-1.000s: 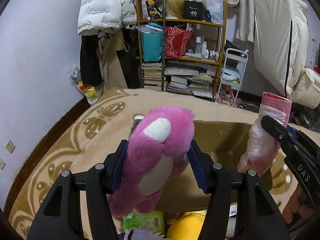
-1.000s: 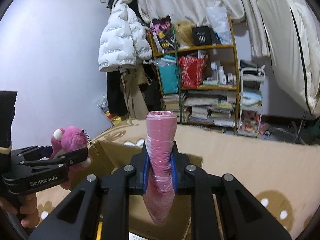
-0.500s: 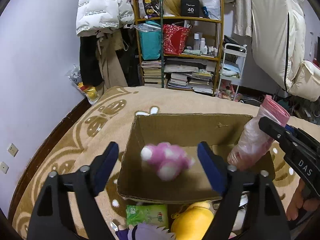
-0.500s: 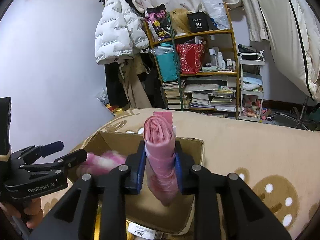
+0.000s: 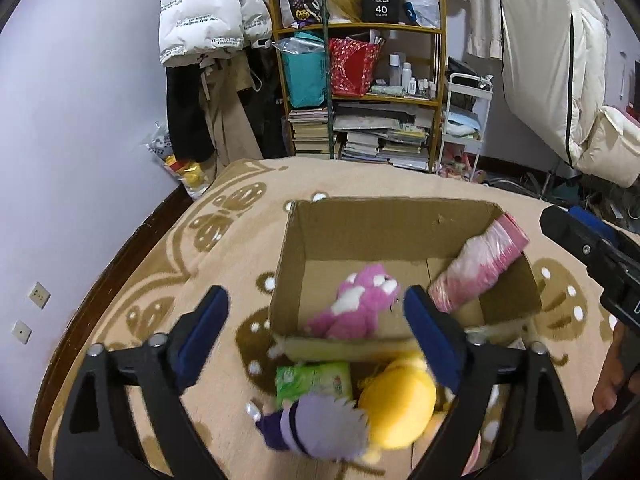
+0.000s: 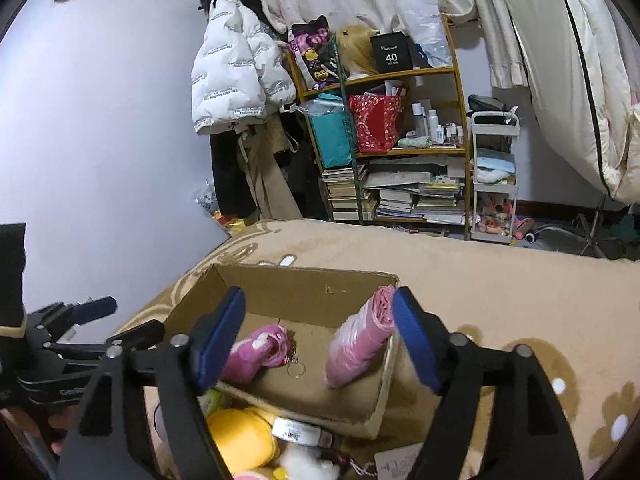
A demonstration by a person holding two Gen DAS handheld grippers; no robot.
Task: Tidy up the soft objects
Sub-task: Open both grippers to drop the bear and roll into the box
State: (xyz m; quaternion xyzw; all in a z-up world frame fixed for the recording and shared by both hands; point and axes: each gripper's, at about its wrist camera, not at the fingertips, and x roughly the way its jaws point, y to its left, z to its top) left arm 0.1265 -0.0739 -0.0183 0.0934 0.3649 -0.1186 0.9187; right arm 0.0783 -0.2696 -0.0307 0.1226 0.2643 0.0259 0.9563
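Opening wide over the cardboard box (image 5: pixel 404 220), the left hand-held gripper (image 5: pixel 316 316) and right hand-held gripper (image 6: pixel 320 330) are both empty, having just dropped their loads. One pink plush (image 5: pixel 356 300) and one pink wrapped roll (image 5: pixel 480 264) now lie inside, so two items are sorted. On the blanket (image 5: pixel 224 240) before the box wait one yellow plush (image 5: pixel 400 400), one purple-haired doll (image 5: pixel 320 428) and one green packet (image 5: pixel 312 378).

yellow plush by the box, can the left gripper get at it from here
Probably yes: the yellow plush lies outside the box, uncovered on top, just below the left gripper, whose opening jaws hold nothing. A purple plush crowds its left side.
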